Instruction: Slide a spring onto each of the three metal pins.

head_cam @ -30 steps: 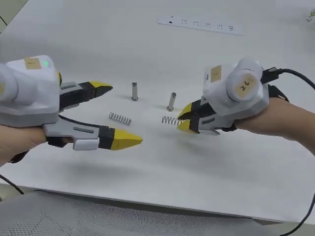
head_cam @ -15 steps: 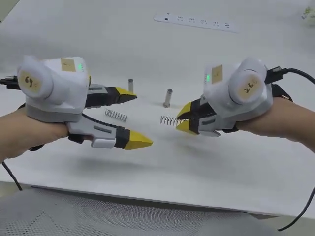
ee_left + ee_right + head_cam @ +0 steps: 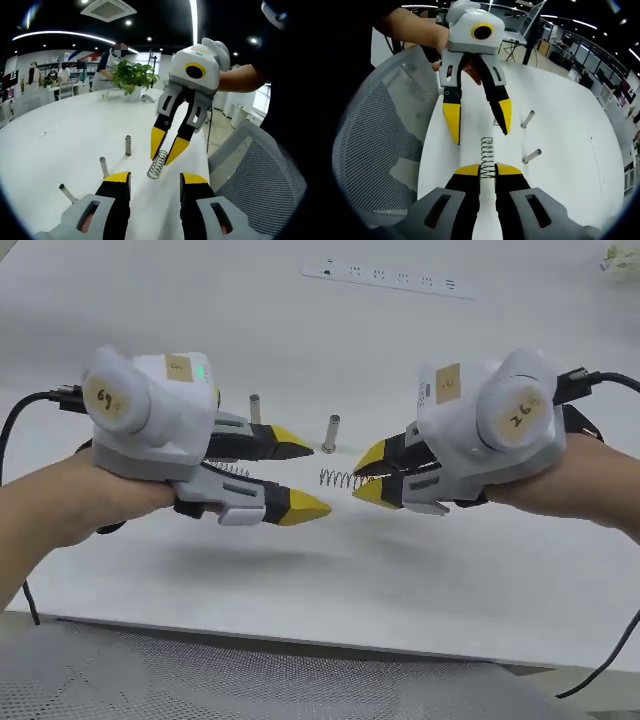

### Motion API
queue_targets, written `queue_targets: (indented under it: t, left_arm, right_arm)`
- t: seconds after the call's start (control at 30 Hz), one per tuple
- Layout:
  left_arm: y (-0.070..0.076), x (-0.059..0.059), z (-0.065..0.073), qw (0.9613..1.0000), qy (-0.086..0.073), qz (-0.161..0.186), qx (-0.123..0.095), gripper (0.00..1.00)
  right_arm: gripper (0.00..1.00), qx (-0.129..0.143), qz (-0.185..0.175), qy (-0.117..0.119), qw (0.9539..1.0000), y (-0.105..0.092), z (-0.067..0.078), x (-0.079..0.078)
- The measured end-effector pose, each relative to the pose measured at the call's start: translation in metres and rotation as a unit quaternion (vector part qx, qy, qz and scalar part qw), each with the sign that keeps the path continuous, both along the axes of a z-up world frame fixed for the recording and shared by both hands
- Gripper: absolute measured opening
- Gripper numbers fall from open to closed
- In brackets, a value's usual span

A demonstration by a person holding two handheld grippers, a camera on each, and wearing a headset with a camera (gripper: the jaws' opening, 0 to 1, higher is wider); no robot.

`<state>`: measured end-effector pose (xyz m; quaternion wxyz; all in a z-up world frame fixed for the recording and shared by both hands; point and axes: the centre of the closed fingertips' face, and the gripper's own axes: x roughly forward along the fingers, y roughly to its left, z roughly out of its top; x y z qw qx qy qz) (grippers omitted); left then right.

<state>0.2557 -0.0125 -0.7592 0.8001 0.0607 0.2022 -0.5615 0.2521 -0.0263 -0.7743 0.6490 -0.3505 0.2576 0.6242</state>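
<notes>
My right gripper (image 3: 362, 476) is shut on one end of a small coil spring (image 3: 338, 479), and the rest of the spring sticks out toward the left gripper (image 3: 310, 480). That left gripper is open, its yellow tips just short of the spring's free end (image 3: 157, 165). In the right gripper view the spring (image 3: 487, 156) rises from my shut jaws toward the open left gripper (image 3: 479, 125). Two bare metal pins (image 3: 254, 408) (image 3: 330, 433) stand on the white table behind the grippers. A second spring (image 3: 232, 470) lies half hidden behind the left gripper. Farther along the table stands an upright coiled piece (image 3: 128, 145).
A white power strip (image 3: 380, 275) lies at the far edge of the table (image 3: 420, 570). A grey mesh chair (image 3: 200, 680) sits below the near edge. Black cables (image 3: 30, 415) trail from both grippers. People and a potted plant (image 3: 131, 75) are at the far end.
My left gripper has swung right and inward until its open tips face the spring. The right gripper has kept hold of the spring and barely moved.
</notes>
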Motion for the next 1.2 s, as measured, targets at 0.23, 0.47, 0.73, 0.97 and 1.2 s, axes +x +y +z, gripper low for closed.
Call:
queue_targets:
  t: [0.23,0.47,0.73,0.97,1.2]
  left_arm:
    - [-0.006,0.000,0.001,1.0000,0.004,-0.002,-0.004,0.29]
    - [-0.009,-0.002,0.000,0.9999,0.004,-0.012,-0.009,0.21]
    - [-0.010,-0.002,0.008,0.9995,0.002,-0.009,-0.029,0.16]
    - [-0.010,-0.004,0.007,0.9994,0.004,-0.012,-0.031,0.12]
    - [-0.012,-0.004,0.009,0.9992,-0.001,-0.015,-0.036,0.09]
  right_arm:
    - [0.08,0.004,0.003,-0.004,1.0000,-0.001,0.002,-0.002]
    - [0.08,0.010,0.007,-0.005,0.9999,0.000,0.005,-0.004]
    - [0.08,0.016,0.009,-0.004,0.9998,0.001,0.008,-0.006]
    - [0.08,0.020,0.011,-0.004,0.9997,0.002,0.011,-0.006]
    - [0.08,0.019,0.014,-0.005,0.9997,0.002,0.012,-0.006]
